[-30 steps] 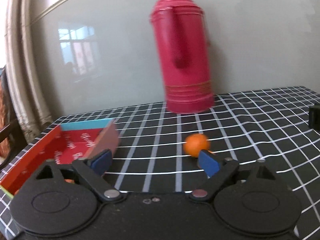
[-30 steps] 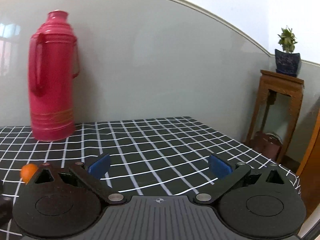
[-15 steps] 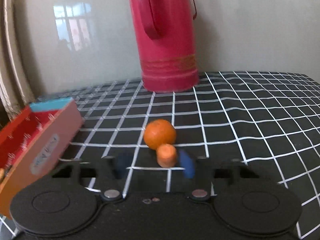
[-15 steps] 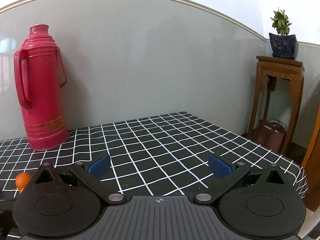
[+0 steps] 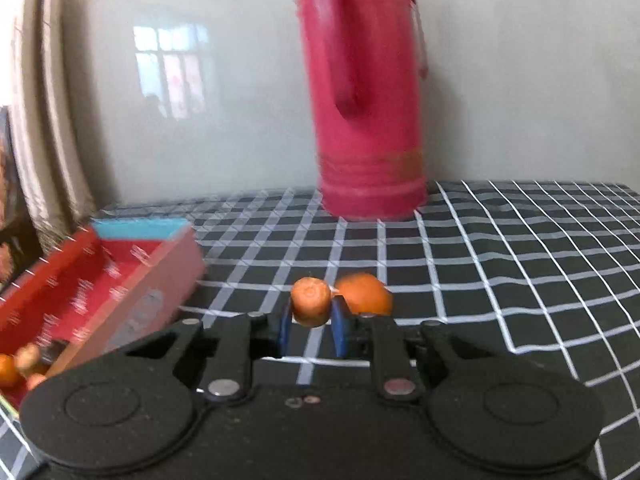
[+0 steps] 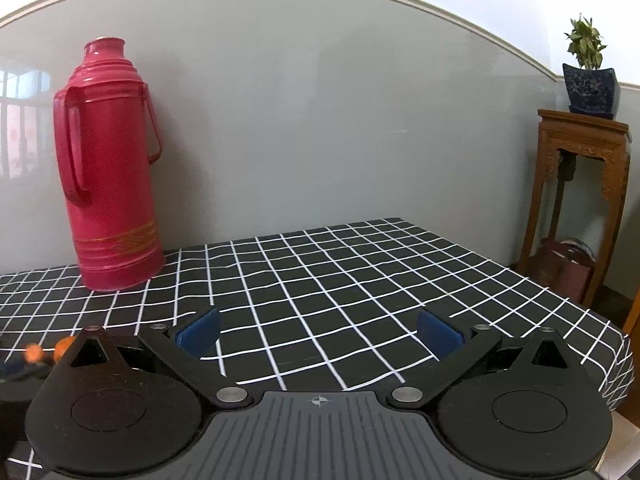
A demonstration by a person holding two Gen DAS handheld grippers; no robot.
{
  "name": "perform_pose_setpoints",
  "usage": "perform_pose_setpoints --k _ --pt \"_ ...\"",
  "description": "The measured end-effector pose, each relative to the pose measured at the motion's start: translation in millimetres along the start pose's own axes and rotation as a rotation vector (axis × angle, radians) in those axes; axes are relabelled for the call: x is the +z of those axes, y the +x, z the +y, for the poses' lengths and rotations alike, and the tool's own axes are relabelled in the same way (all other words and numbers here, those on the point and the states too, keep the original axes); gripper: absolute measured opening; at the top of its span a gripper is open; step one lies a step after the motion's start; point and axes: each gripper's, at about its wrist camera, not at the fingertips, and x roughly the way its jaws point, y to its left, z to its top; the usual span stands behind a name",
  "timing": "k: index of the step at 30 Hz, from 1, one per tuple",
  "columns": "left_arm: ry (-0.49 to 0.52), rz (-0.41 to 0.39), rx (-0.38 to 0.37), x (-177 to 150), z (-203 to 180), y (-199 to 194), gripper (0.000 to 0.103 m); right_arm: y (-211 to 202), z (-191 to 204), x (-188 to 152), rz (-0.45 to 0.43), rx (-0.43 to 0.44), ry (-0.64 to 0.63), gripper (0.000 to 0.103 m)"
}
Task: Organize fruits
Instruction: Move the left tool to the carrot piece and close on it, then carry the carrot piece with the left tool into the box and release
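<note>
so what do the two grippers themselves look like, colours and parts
Both are matte black plastic. The left gripper and right gripper each have two round discs, angled linkage arms with silver pivot bolts, and blue fingertip pads. The right body is ribbed grey with a small crosshair mark. No cables or sleeves show.

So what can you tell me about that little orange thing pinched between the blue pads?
The small orange fruit is roundish and stubby, with a flat, dimpled end facing the camera and a matte, slightly rough skin. The left gripper clamps it between its blue pads, one on each side. A larger orange sits just behind it, on the checked tablecloth.
</note>
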Motion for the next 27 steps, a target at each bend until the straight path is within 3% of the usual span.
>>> perform_pose_setpoints --k 13,27 --pt "-0.081 -0.037 0.176 15 90 -11 0.012 -10 34 5 -0.006 0.108 0.014 0.103" --pt "-0.204 0.116 0.304 8 182 14 0.012 -16 95 -6 0.001 0.22 -0.06 0.103"
